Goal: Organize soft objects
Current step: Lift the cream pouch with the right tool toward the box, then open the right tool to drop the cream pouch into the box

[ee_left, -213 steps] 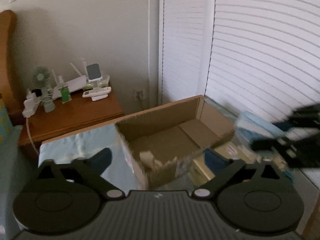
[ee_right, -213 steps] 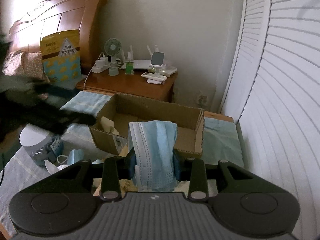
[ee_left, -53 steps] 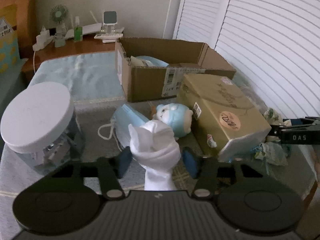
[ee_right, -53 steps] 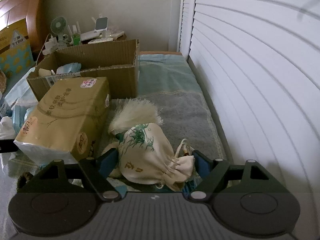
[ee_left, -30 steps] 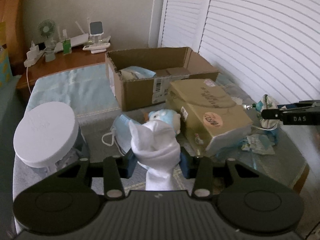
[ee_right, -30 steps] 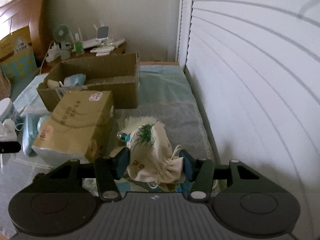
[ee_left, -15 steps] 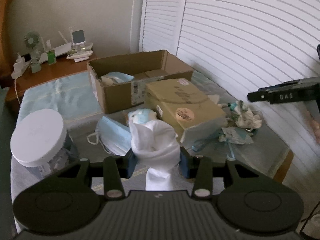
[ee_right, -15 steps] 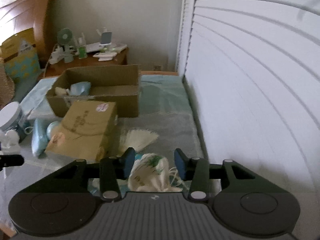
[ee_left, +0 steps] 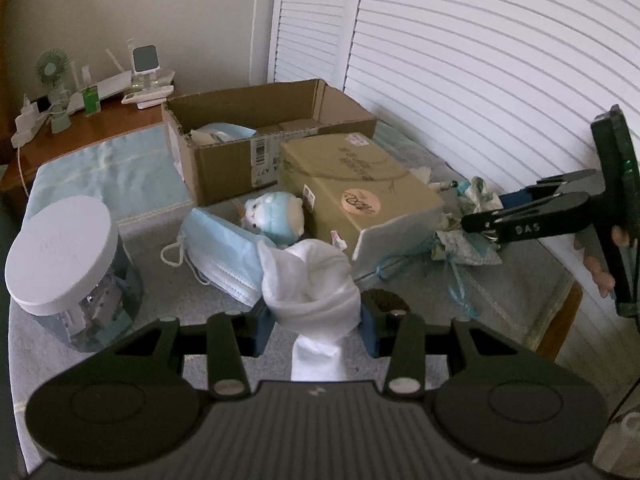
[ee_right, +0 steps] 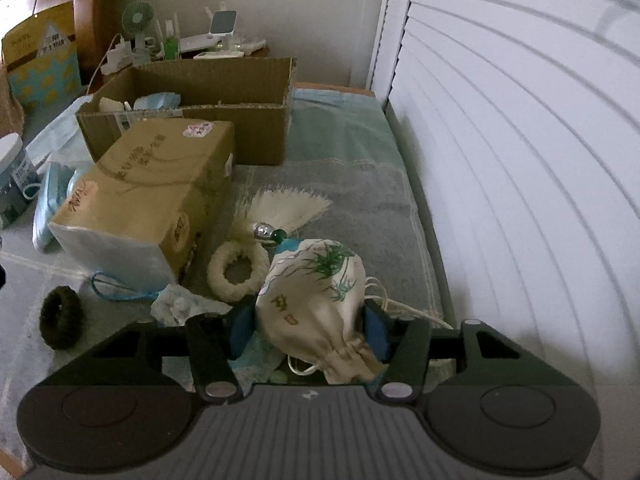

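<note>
My left gripper (ee_left: 310, 322) is shut on a white sock (ee_left: 308, 280) and holds it above the grey mat. My right gripper (ee_right: 310, 326) is shut on a cream drawstring pouch (ee_right: 316, 292) with a green bamboo print; it also shows in the left wrist view (ee_left: 476, 224). An open cardboard box (ee_left: 260, 136) stands at the back with a blue mask inside; it also shows in the right wrist view (ee_right: 208, 96). A stack of blue masks (ee_left: 220, 252) and a blue-white plush (ee_left: 276, 216) lie in front of it.
A tan tissue pack (ee_left: 356, 196) lies in the middle. A white-lidded jar (ee_left: 64, 256) stands at left. A cream scrunchie (ee_right: 238, 272), a dark scrunchie (ee_right: 60, 316) and a cream tassel (ee_right: 288, 208) lie on the mat. White shutters (ee_right: 520, 160) run along the right.
My left gripper still holds the sock and has moved little. My right gripper has risen a little with the pouch and come nearer the tissue pack.
</note>
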The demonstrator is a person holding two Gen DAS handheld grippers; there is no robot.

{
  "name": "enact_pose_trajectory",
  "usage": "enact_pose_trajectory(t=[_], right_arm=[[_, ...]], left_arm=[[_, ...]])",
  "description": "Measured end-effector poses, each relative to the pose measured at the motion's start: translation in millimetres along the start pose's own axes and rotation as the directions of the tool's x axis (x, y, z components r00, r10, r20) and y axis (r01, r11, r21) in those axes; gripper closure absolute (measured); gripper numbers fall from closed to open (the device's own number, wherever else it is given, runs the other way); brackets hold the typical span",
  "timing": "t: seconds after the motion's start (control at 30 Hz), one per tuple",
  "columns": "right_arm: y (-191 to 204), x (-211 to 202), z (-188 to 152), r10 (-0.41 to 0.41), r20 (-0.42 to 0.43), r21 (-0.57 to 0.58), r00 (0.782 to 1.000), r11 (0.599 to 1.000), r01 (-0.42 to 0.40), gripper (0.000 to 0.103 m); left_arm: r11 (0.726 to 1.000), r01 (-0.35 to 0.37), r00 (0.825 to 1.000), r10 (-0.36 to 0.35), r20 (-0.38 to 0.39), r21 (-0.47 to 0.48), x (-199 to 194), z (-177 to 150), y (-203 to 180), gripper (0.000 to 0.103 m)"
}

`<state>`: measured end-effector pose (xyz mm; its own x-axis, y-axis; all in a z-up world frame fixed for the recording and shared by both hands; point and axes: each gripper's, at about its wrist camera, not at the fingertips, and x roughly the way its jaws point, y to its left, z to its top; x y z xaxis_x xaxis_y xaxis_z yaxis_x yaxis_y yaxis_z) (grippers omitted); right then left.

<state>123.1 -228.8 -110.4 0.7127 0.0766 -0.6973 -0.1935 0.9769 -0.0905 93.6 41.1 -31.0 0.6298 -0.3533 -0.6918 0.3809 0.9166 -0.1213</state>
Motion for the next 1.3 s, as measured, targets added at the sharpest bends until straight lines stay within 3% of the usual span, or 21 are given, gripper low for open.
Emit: enact_pose_trajectory(t=[0.4, 0.77, 1.07, 1.3], right_arm=[[-3, -49, 35, -0.026, 0.117, -0.04, 0.993, 0.999, 0.031, 0.044], [11, -74, 118, 0.048, 0.24, -0.139, 0.97, 0.99, -0.014, 0.044], [46, -55, 202, 0.158, 0.26, -0.281, 0.953, 0.956, -0.082, 0.044], [70, -15, 239, 0.255, 0.199, -0.367, 0.946, 0.915, -0.169, 0.044]], left_arm=[[0.999, 0.01, 1.0, -0.01, 0.005, 0.034, -4, 0, -2, 0.061], [0.999, 0.019, 1.0, -0.019, 0.025, 0.028, -11, -1, 1, 0.061], [1.0, -0.001, 0.999, 0.002, 0.042, -0.021, -13, 0, 15, 0.061], [0.998, -0.027, 0.999, 0.029, 0.038, -0.063, -10, 0, 28, 0.06]])
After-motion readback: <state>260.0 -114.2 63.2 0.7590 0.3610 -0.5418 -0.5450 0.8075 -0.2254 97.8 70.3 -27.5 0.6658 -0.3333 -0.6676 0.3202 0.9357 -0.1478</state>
